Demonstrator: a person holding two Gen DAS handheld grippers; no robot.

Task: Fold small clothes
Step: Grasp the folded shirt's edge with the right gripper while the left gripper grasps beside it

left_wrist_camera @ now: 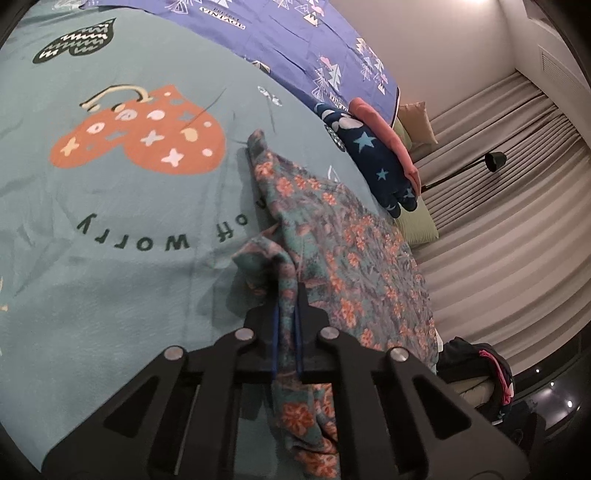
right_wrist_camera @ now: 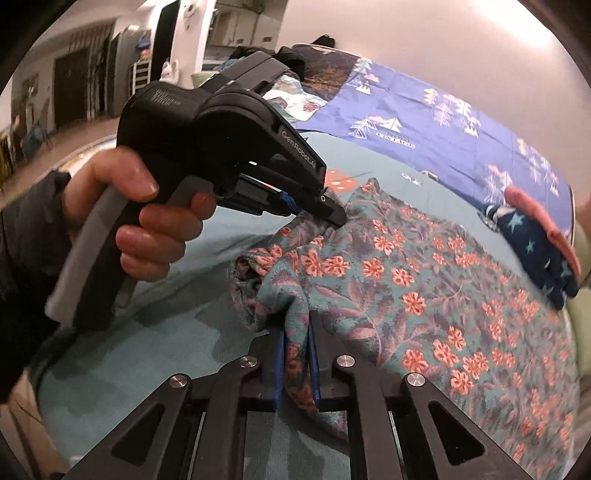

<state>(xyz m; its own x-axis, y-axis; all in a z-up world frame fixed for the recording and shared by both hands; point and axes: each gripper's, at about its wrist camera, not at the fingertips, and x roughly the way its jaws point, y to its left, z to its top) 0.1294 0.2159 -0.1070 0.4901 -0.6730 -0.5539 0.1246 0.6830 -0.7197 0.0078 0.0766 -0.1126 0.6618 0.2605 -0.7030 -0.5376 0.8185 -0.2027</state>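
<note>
A teal floral garment with orange flowers lies on the teal bedspread. My left gripper is shut on a bunched edge of the floral garment, lifted slightly off the bed. In the right wrist view the floral garment spreads to the right. My right gripper is shut on another part of its near edge. The left gripper, held by a hand, pinches the cloth just beyond it.
A folded navy star-print garment with a pink one on it lies at the bed's far edge; it also shows in the right wrist view. A blue patterned sheet is behind. Curtains and a lamp stand beyond.
</note>
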